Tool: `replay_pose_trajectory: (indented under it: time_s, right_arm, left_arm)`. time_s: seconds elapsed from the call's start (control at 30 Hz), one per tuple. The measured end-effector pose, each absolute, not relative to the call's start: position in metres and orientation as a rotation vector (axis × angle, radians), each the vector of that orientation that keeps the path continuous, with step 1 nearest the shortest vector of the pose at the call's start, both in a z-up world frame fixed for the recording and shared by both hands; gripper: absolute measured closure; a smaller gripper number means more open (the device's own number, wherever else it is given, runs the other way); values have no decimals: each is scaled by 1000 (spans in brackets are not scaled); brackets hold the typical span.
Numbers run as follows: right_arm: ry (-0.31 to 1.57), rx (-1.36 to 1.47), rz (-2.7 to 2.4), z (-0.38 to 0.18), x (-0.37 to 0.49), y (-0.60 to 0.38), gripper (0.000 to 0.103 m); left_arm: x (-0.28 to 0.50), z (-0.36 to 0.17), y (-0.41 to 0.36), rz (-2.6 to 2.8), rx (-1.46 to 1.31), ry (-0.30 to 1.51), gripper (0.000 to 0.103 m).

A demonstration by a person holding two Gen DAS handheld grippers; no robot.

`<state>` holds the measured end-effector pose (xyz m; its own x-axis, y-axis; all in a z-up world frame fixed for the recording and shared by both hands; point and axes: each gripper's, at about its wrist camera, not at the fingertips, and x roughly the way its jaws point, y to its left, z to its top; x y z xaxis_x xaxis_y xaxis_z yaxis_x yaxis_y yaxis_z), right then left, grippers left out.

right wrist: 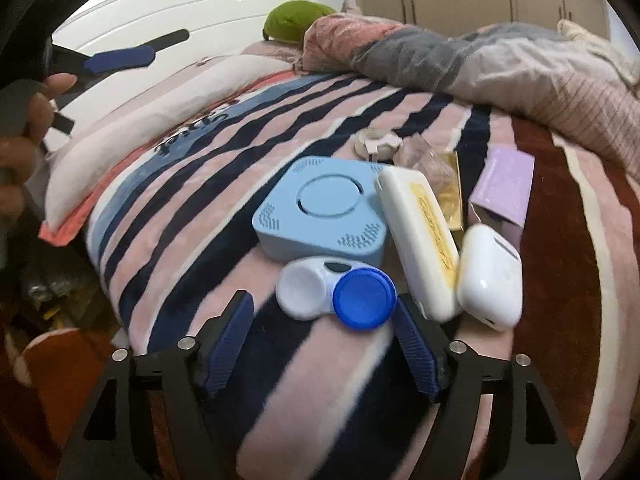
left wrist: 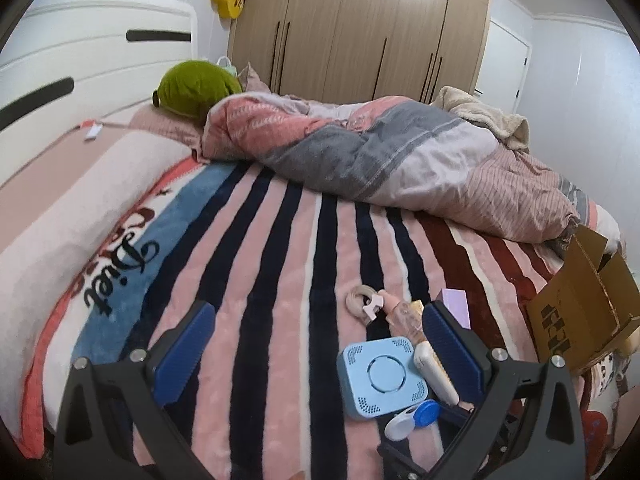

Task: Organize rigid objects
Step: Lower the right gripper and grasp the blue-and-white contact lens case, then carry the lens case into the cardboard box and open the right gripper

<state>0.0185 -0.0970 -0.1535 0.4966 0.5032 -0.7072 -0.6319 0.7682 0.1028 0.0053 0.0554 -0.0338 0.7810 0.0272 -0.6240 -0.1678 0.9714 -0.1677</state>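
Note:
Small rigid objects lie in a cluster on the striped blanket (right wrist: 208,216). A light blue square device (right wrist: 324,210) also shows in the left wrist view (left wrist: 380,378). A white and blue contact lens case (right wrist: 340,294) lies just ahead of my right gripper (right wrist: 320,340), which is open and empty. A long white case (right wrist: 420,236), a white earbud case (right wrist: 490,276), a purple box (right wrist: 506,186), a tape roll (right wrist: 376,142) and a gold packet (right wrist: 452,196) lie beyond. My left gripper (left wrist: 316,344) is open and empty, its right finger beside the white case (left wrist: 434,372).
An open cardboard box (left wrist: 580,304) stands at the bed's right edge. A rumpled quilt (left wrist: 380,152) covers the far half of the bed. A long pillow (left wrist: 76,216) and a green plush (left wrist: 192,88) lie by the white headboard (left wrist: 80,48). A wardrobe (left wrist: 360,28) stands behind.

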Motion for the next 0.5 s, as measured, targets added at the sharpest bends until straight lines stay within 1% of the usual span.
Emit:
replay_pose_trajectory:
  time_s: [0.13, 0.17, 0.2, 0.37, 0.5]
  right_arm:
    - [777, -200, 592, -158, 15, -86, 33]
    - [768, -216, 573, -159, 13, -84, 40]
    - [755, -229, 555, -160, 11, -85, 43]
    - [757, -195, 600, -148, 12, -100, 44]
    - [703, -205, 664, -116, 6, -117, 44]
  left_arm:
    - [3, -38, 59, 55, -248, 656, 0]
    - [3, -39, 58, 52, -241, 660, 0]
    - [4, -41, 57, 52, -229, 664, 0]
    - [4, -45, 47, 5, -192, 653, 0]
    - [7, -31, 24, -155, -195, 644, 1]
